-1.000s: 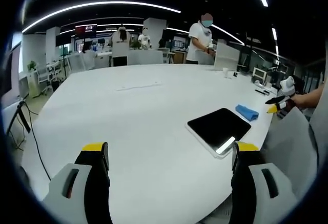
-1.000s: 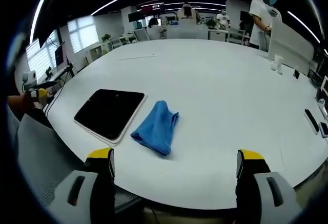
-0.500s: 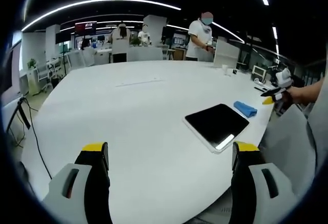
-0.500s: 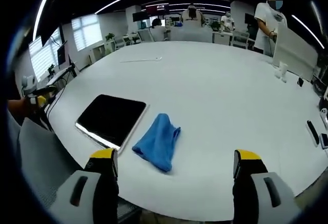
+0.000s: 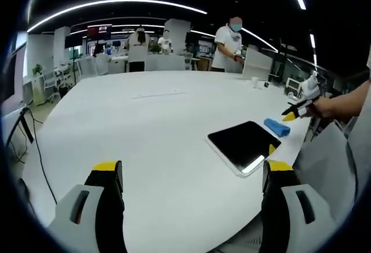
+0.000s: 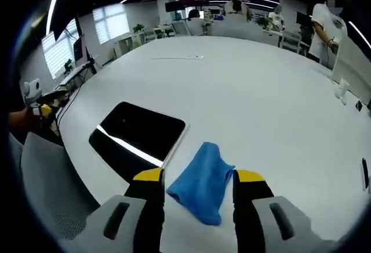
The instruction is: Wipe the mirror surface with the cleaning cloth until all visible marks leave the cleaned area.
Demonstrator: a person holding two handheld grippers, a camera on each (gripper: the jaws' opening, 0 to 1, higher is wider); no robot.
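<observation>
**Reaching for the cloth, mirror not yet wiped**

Now I am at the pick-up step. In the right gripper view my right gripper [image 6: 197, 178] hangs over the blue cloth [image 6: 202, 182], its yellow-tipped jaws partly closed in, one on each side of the crumpled heap. Whether the tips touch the fabric I cannot tell; I judge the cloth is bracketed, not gripped, since it lies slack on the table [image 6: 266, 96]. The mirror [image 6: 139, 134] lies flat just ahead and to the left of my right jaws, close beside the cloth, dark with a bright streak of reflected light along its near part.

My left gripper [image 5: 191, 175] is wide open and holds nothing, held over bare table, with the mirror [image 5: 243, 143] ahead and to the right of its jaws and the cloth [image 5: 277, 127] just beyond it. There my right gripper [image 5: 293, 113] comes in from the right, near the cloth.

Next, I think, the right jaws must drop onto the cloth and close on a good fold, then carry it left onto the mirror. My left could steady the mirror's edge so it does not slide.

I can make out no marks on the glass from here. No brand, label or writing is legible; a far screen is too small to read.
</observation>
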